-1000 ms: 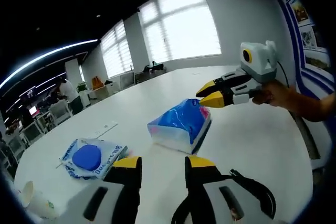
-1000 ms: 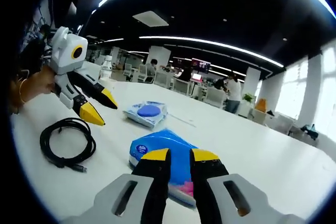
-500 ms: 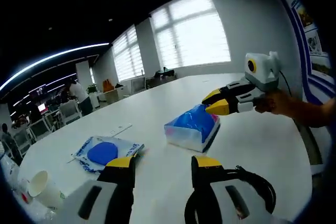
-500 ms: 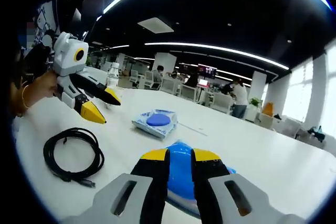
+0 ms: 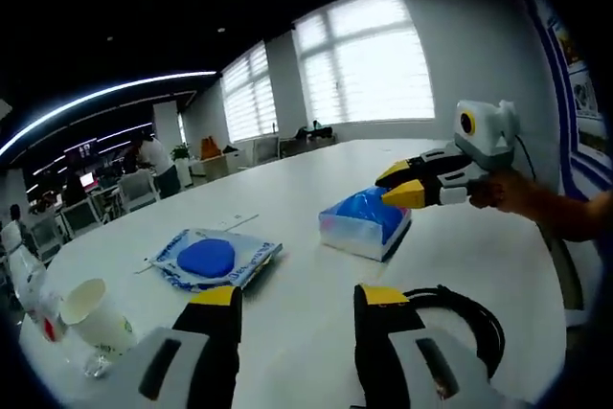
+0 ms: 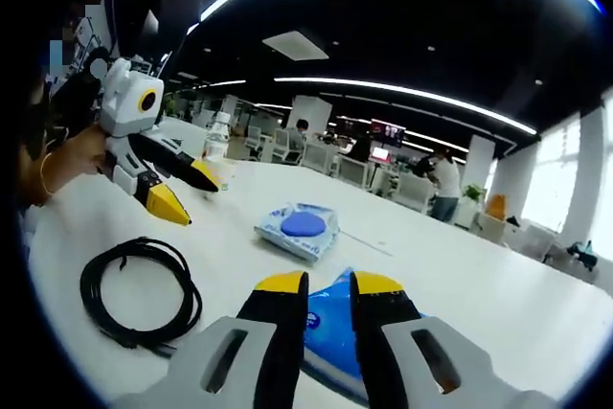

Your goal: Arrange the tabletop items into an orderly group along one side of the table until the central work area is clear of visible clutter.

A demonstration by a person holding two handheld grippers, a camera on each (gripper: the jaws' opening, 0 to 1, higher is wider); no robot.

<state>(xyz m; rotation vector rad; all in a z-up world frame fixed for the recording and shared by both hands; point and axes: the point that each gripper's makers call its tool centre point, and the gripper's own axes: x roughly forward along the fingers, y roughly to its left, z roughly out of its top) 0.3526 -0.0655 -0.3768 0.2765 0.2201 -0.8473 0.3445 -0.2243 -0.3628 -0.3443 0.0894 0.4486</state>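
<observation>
Right gripper [image 6: 328, 284] seemingly clamped on blue tissue pack [image 5: 365, 223] | left gripper [image 5: 300, 302] jaws apart, beside it | paper cup [image 5: 96, 316] in left gripper view

The desk [image 5: 287, 304] has a smooth white top with a soft sheen. A blue tissue pack [image 5: 364, 222] is wrapped in glossy, crinkled plastic film, as is the flat wipes packet [image 5: 218, 258] with its smooth blue plastic lid. A paper cup [image 5: 96, 315] looks matt white. The coiled black cable [image 6: 139, 289] appears rubbery and matt. The hand-held gripper [image 5: 292, 332] has matt grey plastic jaws with yellow tips.
</observation>
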